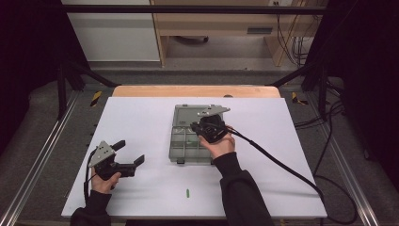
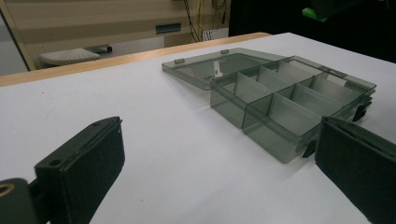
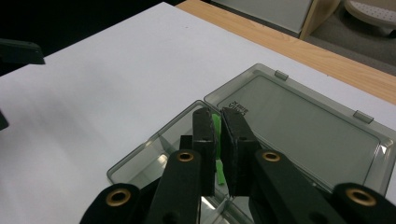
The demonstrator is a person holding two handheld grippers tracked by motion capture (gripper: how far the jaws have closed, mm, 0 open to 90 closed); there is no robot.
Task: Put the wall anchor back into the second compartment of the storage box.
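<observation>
A small green piece [image 3: 216, 140] sits pinched between the closed jaws of the right gripper [image 3: 217, 135] above the open grey compartment box [image 1: 181, 141], while the left gripper [image 1: 126, 151], jaws spread wide and empty, rests well left of the box on the white table [image 1: 141, 117].

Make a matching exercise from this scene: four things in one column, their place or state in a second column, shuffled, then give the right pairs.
Things
1. left gripper
2. right gripper
3. organizer box lid
4. green piece on the table

Place or state
A. lying flat open behind the compartments
B. shut on a thin green strip, above the box
C. alone near the table's front edge
D. open, jaws wide apart, away from the box

Pairs: 1-D, 2-B, 3-A, 4-C
</observation>
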